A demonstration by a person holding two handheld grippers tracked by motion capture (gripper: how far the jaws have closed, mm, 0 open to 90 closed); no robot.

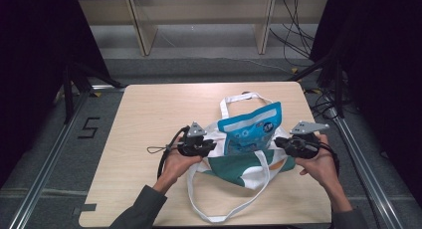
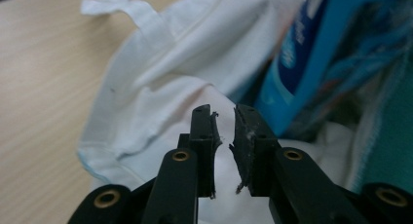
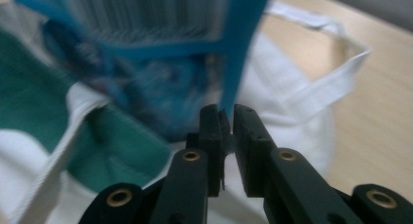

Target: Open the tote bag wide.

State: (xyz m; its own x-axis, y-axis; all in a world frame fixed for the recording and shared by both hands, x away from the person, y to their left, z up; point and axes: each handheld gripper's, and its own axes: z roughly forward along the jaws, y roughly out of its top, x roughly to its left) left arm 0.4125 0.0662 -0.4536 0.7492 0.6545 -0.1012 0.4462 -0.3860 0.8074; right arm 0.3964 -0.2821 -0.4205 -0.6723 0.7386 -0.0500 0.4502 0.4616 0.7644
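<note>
A light wooden table (image 1: 149, 119) sits at the centre of the frame on a grey floor (image 1: 209, 67). Pale wooden shelf legs (image 1: 142, 32) stand along the top. Black cables (image 1: 293, 37) trail at the upper right. A "5" marking (image 1: 88, 128) lies at left, beside a metal rail (image 1: 47, 164).

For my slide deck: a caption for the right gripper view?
Right hand-held gripper pinching the blue pouch's edge over the tote.

Lab: railed table (image 1: 149, 119), loose cables (image 1: 293, 40)
</note>
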